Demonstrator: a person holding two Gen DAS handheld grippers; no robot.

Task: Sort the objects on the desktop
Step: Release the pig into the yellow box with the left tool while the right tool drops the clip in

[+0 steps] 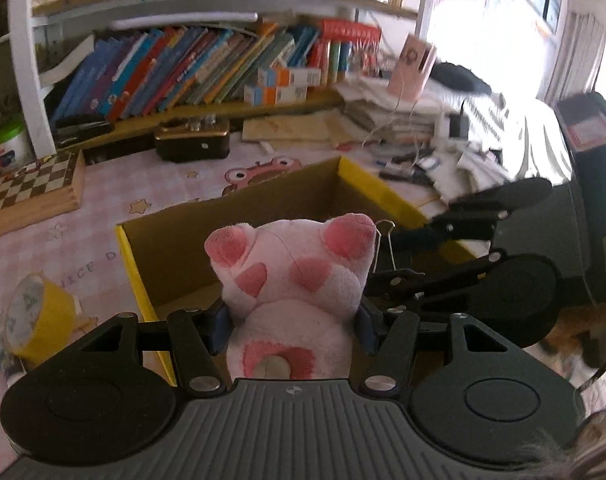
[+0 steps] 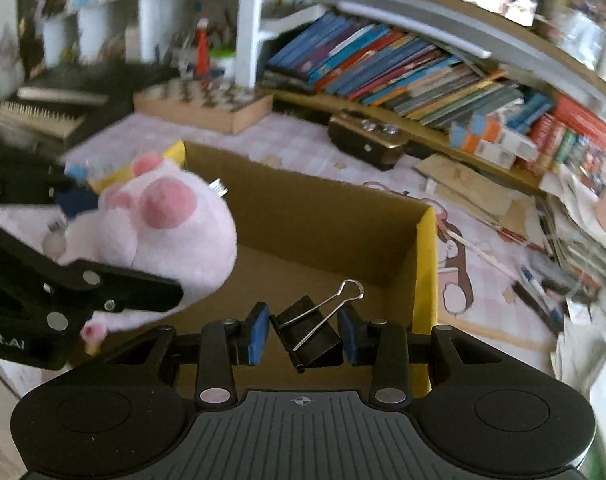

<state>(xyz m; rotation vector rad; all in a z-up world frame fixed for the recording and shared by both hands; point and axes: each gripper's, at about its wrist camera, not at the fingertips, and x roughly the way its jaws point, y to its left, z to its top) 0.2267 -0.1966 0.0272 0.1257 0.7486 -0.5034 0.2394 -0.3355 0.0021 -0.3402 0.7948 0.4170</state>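
Note:
My left gripper (image 1: 293, 320) is shut on a pink plush pig (image 1: 291, 276) and holds it over the open cardboard box (image 1: 263, 208) with yellow edges. The pig also shows in the right wrist view (image 2: 163, 220), above the box's left side (image 2: 303, 208). My right gripper (image 2: 303, 334) holds a black binder clip (image 2: 309, 332) between its blue pads, over the box's near part. The clip's wire handle also shows in the left wrist view (image 1: 387, 240), next to the pig.
A yellow tape roll (image 1: 39, 316) lies left of the box. A wooden chessboard (image 1: 27, 188) and a dark case (image 1: 191, 144) sit further back. Books fill the shelf (image 1: 183, 72). Papers and pens (image 2: 543, 280) clutter the right side.

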